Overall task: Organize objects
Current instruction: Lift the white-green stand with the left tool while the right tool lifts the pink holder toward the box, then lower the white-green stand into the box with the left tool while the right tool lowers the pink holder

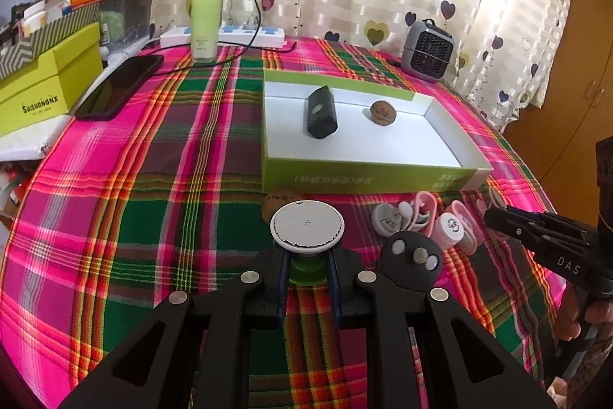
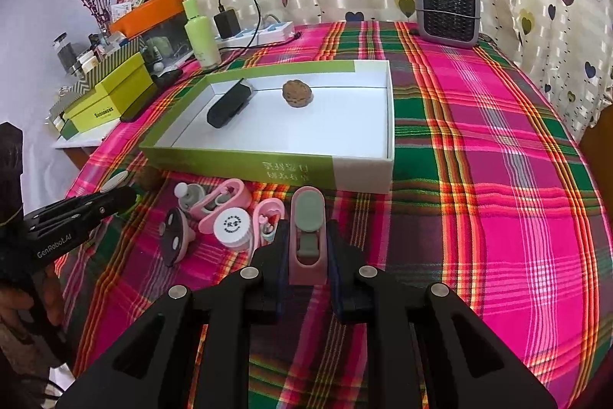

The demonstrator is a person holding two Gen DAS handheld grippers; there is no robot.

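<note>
Plaid cloth [image 2: 498,148] covers the surface, where an open green-and-white box [image 2: 360,171] holds a black case [image 2: 229,106] and a walnut [image 2: 298,94]. Left gripper [image 1: 306,278] pinches the green stem of a white-topped disc [image 1: 306,224], seemingly just above the cloth. Right gripper [image 2: 307,255] jaws clamp a pink-and-grey clip [image 2: 307,229]. Pink clips [image 2: 226,202] and a white cap [image 2: 231,228] lie just before the box.

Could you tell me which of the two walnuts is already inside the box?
The walnut beside the black case sits inside the box; the other walnut lies outside on the cloth.
</note>
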